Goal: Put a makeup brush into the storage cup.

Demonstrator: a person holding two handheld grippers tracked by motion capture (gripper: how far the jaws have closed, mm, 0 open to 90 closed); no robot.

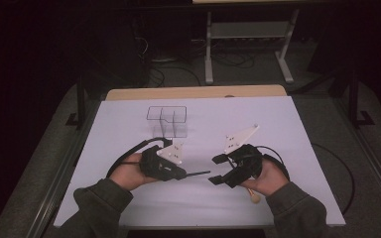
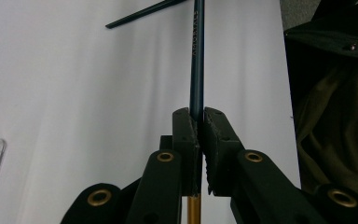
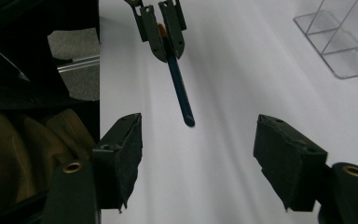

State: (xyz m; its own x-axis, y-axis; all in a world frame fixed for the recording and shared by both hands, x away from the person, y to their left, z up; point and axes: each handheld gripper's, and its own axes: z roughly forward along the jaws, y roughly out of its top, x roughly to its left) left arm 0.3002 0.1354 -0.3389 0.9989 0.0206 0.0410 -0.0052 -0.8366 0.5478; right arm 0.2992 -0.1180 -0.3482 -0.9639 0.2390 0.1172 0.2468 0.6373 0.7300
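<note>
I have the left tongs (image 1: 184,173) clamped tight on a slim dark pencil (image 1: 197,173), gripped near its gold-banded end so that most of the shaft sticks out past the tips; in the left gripper view the pencil (image 2: 196,56) runs straight up toward twelve o'clock from between the two closed pads, over the white surface (image 1: 278,119). In the high view its long axis lies almost level, pointing toward three o'clock with the free tip aimed at the right tongs (image 1: 218,170). Those right tongs stand wide with nothing between them, and from the right gripper view the pencil (image 3: 181,93) hangs at about eleven to twelve o'clock ahead of my open jaws, its free end nearest me and not yet between the pads. So the relation I judge the next move to turn on is this: the pencil tip lies just short of the gap in the right tongs, on a line nearly along their reach, and the right hand is the one free to take it. The clear divided holder (image 1: 167,121) sits farther back on the surface, at roughly twelve o'clock from the left tongs and well apart from the pencil; as far as I can see its compartments hold nothing. A small tan object (image 1: 253,198) lies by my right wrist; I cannot tell what it is.
</note>
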